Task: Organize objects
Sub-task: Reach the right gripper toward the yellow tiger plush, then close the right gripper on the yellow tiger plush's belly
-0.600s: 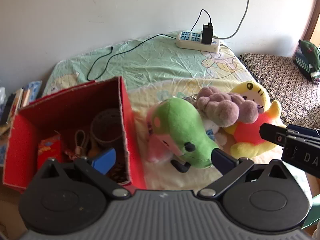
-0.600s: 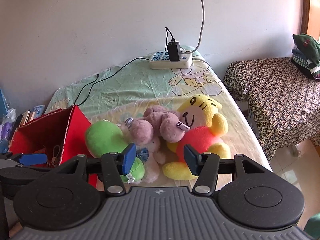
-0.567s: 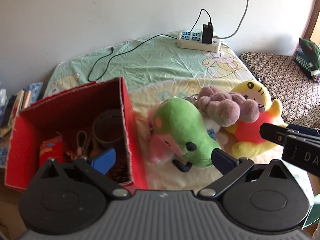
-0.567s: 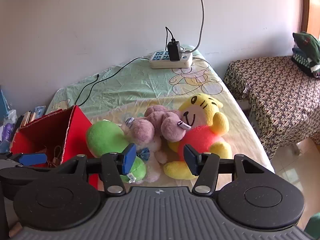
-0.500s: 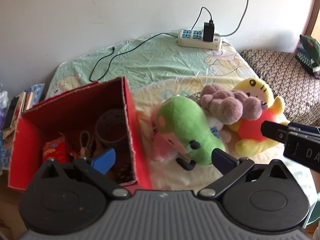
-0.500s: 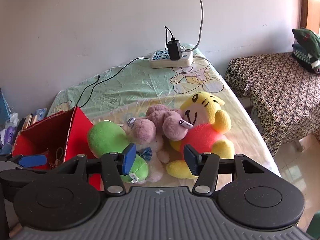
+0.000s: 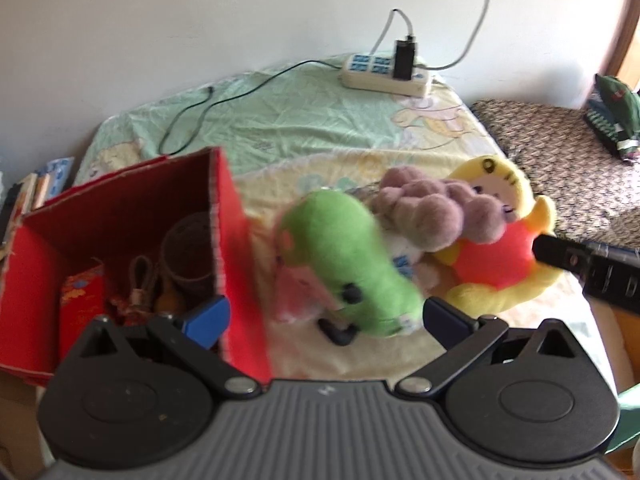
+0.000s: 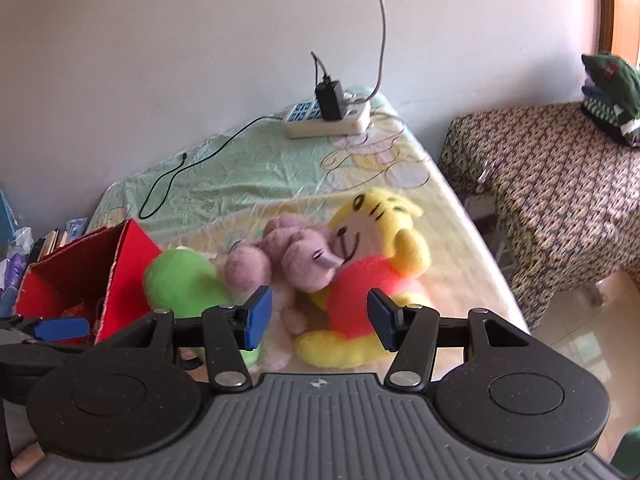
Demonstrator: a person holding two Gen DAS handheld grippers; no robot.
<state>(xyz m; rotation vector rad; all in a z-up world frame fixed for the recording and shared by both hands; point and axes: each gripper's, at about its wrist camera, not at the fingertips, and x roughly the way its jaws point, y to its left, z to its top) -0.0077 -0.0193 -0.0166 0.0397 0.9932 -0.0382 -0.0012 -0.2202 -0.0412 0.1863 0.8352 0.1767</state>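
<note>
Half-hidden pink plush — under green plush

Both wrist cameras looked forward and down along their fingers at the bed, close to its near edge. The left view sat over the red box; both shared the plush toys and power strip.

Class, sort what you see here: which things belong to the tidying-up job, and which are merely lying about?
Belong to the job:
- green plush toy
- mauve plush toy
- yellow plush tiger in red shirt
- open red cardboard box

Lying about:
- white power strip with black charger
- folded green clothes on patterned table
</note>
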